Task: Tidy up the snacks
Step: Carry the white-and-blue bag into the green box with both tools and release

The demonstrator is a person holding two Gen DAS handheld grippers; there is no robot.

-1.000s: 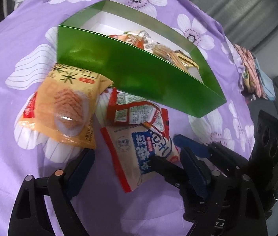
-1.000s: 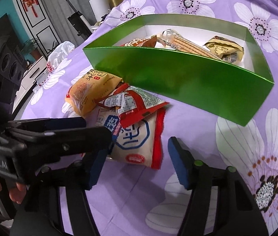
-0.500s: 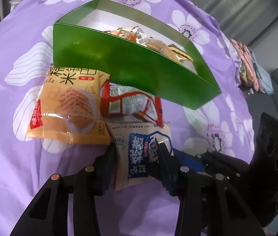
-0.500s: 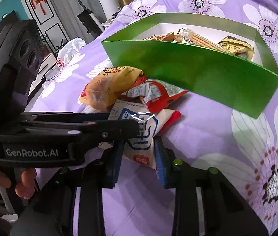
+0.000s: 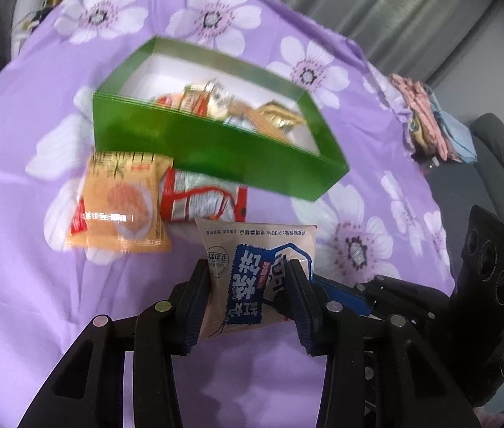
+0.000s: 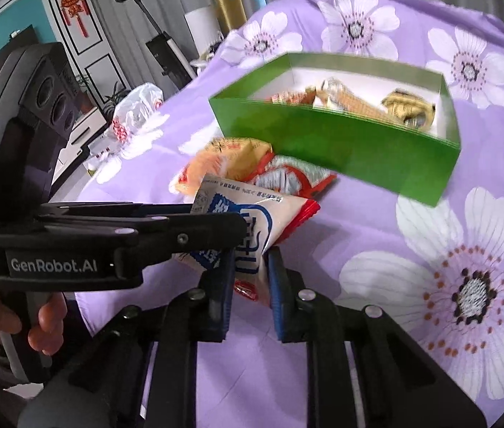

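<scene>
Left wrist view: the left gripper (image 5: 248, 299) is clamping its ribbed black pads on the cream, blue-printed glossy plastic snack packet (image 5: 257, 271), which is hanging clear of the purple cloth printed with white flowers (image 5: 20, 267). The right gripper (image 5: 341, 294) is gripping the same packet from the right side. Beyond, an orange pillow-shaped crinkly snack packet (image 5: 120, 203) and a red-and-silver foil packet (image 5: 203, 196) are lying flat, touching each other, just beside the near wall of the rectangular green cardboard box (image 5: 212, 149), which is holding several wrapped snacks.

Right wrist view: the right gripper (image 6: 250, 274) is pinching the packet's (image 6: 262, 221) lower edge between blue ridged pads. The left gripper (image 6: 230, 223) is crossing from the left, closed on the packet. A hand (image 6: 16, 315) is gripping its handle.
</scene>
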